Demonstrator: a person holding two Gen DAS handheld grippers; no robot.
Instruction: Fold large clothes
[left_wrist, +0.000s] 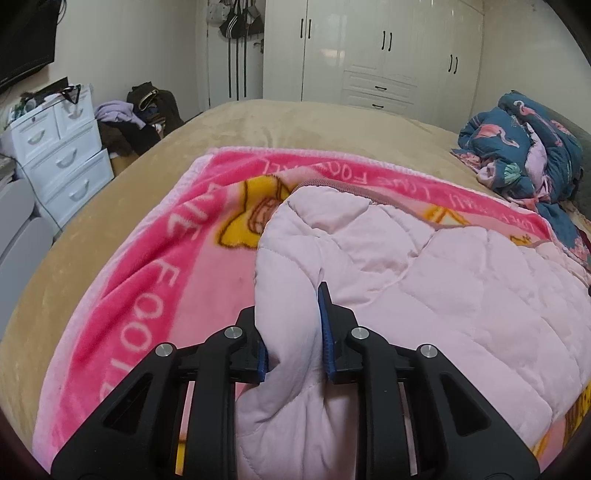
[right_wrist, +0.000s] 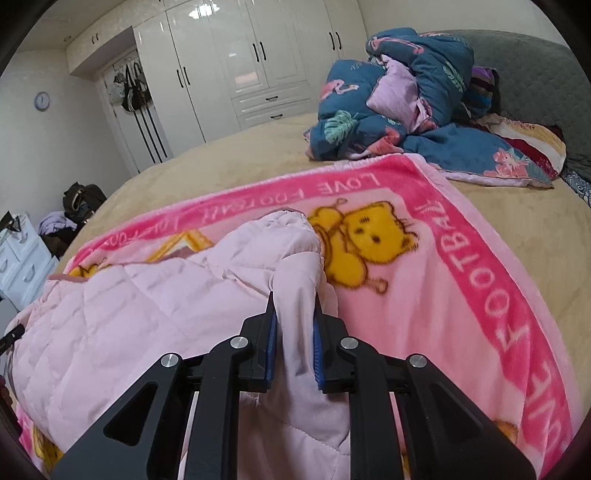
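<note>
Your left gripper (left_wrist: 291, 332) has its blue-padded fingers clenched on a bunched fold of the pale pink quilted garment (left_wrist: 424, 295); your right gripper (right_wrist: 293, 332) grips the opposite edge of it (right_wrist: 147, 302) likewise. Both point forward, low over the bed. The garment lies on the pink fleece blanket with yellow bear print (right_wrist: 424, 280), lettered "LOVE FOOTBALL". Only the right view shows the bear's face and a wall clock (right_wrist: 42, 100); only the left shows the whole white drawer unit (left_wrist: 62, 147).
</note>
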